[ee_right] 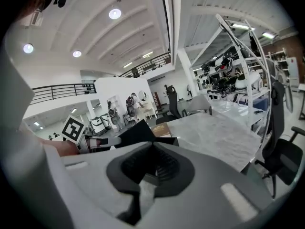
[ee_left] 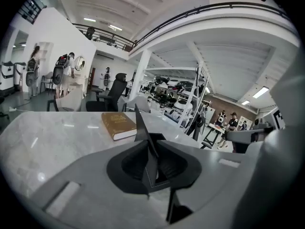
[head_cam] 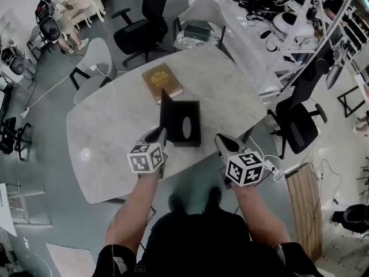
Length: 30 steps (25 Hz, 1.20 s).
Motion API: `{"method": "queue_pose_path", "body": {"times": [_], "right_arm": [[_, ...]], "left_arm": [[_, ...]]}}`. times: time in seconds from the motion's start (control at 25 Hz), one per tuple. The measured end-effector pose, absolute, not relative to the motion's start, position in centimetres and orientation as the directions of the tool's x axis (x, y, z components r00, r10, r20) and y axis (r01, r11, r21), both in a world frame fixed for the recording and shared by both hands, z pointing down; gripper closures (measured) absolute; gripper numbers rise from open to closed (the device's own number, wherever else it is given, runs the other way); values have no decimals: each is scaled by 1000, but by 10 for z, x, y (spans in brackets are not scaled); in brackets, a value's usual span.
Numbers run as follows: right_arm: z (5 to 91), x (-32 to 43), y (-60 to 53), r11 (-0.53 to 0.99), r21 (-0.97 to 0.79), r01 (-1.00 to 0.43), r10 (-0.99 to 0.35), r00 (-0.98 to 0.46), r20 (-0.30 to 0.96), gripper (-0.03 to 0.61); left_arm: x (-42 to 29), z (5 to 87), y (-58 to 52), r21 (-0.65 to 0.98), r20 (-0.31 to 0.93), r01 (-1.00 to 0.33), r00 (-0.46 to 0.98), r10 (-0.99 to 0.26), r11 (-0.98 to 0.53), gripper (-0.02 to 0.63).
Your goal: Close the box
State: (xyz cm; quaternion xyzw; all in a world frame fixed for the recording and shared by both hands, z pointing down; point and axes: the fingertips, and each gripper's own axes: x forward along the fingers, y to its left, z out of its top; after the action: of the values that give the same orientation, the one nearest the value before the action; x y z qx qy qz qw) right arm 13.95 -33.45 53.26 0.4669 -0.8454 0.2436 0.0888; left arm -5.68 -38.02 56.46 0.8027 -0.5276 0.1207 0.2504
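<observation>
Left claw (head_cam: 157, 136) pinches the upright lid (head_cam: 168, 115) of the box (head_cam: 188, 126), which stands at the bench's (head_cam: 109, 137) near edge. Right claw (head_cam: 222, 143) waits beside it, narrow and empty. Best to swing the lid down slowly, without dragging the box. Marble top, book (head_cam: 162, 82) beyond. Chairs (head_cam: 144, 22) stand around.

A pale marble-topped table (head_cam: 109, 137) stands on a grey floor (head_cam: 46, 183), with black office chairs (head_cam: 141, 25) and a white chair (head_cam: 95, 59) nearby, under round ceiling lights (ee_right: 114, 14).
</observation>
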Motion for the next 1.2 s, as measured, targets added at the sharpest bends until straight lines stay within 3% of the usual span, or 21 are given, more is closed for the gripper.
{"method": "queue_pose_path", "body": {"times": [0.6,0.96,1.2], "right_arm": [[539,208,-347,557,-355,-751,-663,-659,355,574],[554,252,-332,552,-375,-745,-638,-667,385,574],[553,286,-351,477,-393,-786,-702,-610,367,574]], "left_arm": [[8,564,-382,172,485,-967,251,-838,-190,549],[51,581,-382,47,538,-979,192,-821,-198,522],[72,601,-384,-68,602,-961,176,-779,-270,500]]}}
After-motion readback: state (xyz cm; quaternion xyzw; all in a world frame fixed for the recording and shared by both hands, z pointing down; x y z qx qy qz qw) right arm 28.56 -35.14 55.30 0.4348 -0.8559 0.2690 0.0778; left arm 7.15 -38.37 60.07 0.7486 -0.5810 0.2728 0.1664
